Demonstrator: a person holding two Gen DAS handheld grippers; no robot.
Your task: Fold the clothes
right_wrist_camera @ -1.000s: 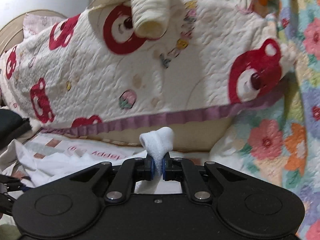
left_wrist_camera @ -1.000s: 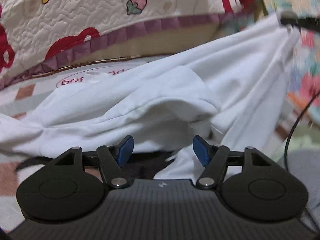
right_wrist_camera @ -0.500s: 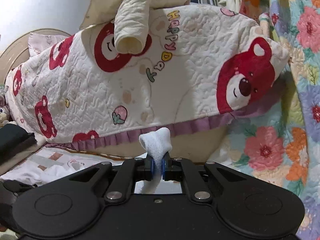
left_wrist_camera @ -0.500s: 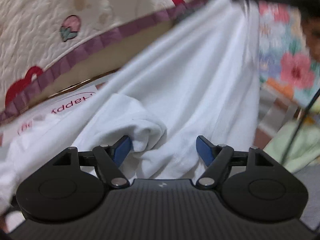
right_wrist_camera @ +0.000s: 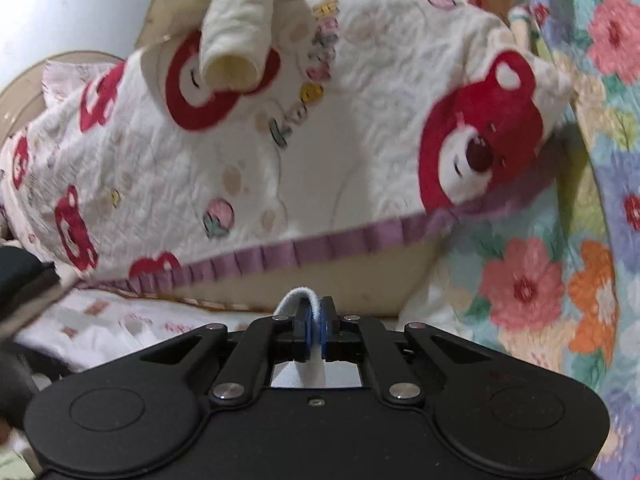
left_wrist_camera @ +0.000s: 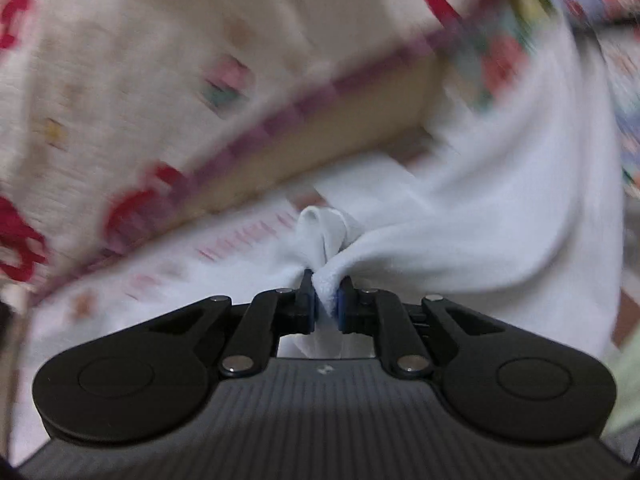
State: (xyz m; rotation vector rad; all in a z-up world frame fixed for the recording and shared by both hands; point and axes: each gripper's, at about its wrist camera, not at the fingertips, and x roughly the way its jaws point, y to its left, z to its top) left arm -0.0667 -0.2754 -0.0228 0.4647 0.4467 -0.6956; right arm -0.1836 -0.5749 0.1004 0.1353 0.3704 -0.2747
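Both claws are clenched on the white garment (left_wrist_camera: 460, 220): the left gripper (left_wrist_camera: 324, 300) pinches a bunched fold, the right gripper (right_wrist_camera: 316, 320) a thin edge. The cloth hangs slack between them above the bed sheet (right_wrist_camera: 120, 320), in front of the bear-print quilt (right_wrist_camera: 360, 120). We should draw the two holds apart evenly (the left view is blurred) so the span tautens before laying it down.

Probably bedroom: bear-print quilt (right_wrist_camera: 280, 140), bedsheet (right_wrist_camera: 120, 324)
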